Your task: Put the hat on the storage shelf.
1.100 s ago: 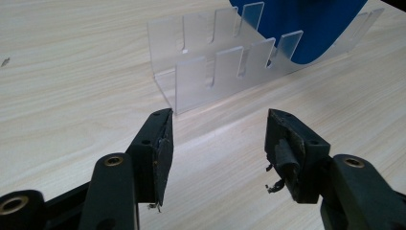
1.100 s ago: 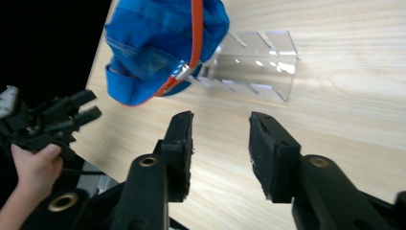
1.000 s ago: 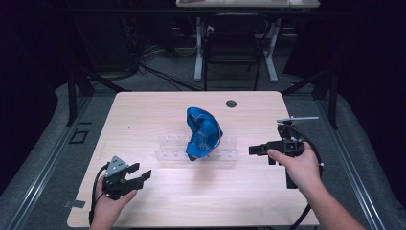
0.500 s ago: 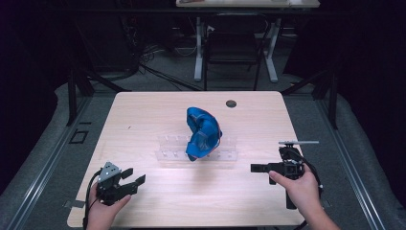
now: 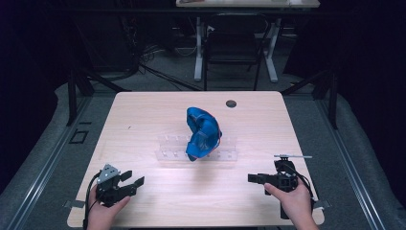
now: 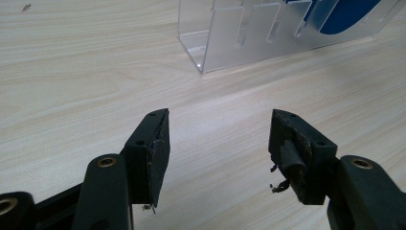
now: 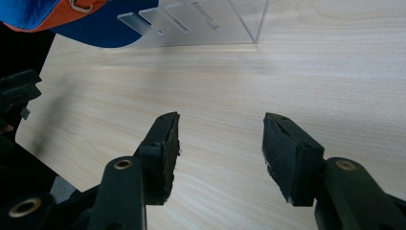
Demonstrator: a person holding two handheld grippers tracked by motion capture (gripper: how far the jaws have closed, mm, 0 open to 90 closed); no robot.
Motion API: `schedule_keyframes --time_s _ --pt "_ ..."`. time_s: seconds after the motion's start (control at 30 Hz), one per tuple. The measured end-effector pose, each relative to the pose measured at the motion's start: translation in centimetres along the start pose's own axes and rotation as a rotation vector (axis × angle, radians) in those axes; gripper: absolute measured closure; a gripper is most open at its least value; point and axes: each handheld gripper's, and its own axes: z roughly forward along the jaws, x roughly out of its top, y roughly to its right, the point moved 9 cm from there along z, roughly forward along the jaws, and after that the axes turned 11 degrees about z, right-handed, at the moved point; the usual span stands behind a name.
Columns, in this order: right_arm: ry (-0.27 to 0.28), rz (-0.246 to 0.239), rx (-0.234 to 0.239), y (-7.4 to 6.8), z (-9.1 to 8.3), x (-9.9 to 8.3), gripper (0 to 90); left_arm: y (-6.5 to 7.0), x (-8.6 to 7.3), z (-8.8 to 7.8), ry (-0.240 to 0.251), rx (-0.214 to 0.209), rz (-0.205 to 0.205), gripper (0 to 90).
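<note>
Dark floor, cables and a chair's legs surround a pale wooden table (image 5: 143, 120), its grain plain in both gripper views. Near the table's middle lies a clear acrylic rack (image 5: 167, 148) with upright dividers, and a blue cap (image 5: 203, 132) with an orange lining sits propped in its slots.

At the near left corner rests the left gripper (image 5: 135, 182), held low over the wood in the person's left hand (image 5: 103, 213). Its jaws stand wide with nothing between them — only bare table. Ahead of it and a little to its right, well apart, is the end of the rack (image 6: 225, 43), with a strip of the blue cap (image 6: 349, 12) showing through the acrylic.

Near the right corner the right gripper (image 5: 253, 178) points across the table toward the left one, gripped by the right hand (image 5: 292, 201). Its jaws have just been opening and now stand wide, empty. Ahead and to its left lie the rack's dividers (image 7: 191, 19) and the cap's blue and orange underside (image 7: 62, 14) — near, but not touching. The left gripper (image 7: 16, 93) shows at the far left edge of that view.
</note>
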Motion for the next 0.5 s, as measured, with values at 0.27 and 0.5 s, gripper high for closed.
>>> schedule_keyframes --time_s 0.27,0.5 --pt "0.023 -0.002 -0.008 0.8 1.0 -0.4 46.7 -0.1 -0.2 0.0 -0.011 0.003 0.002 40.4" --pt "0.077 -0.034 -0.014 1.9 1.5 -1.0 45.6 0.8 0.9 0.5 0.013 0.013 0.051 40.1"
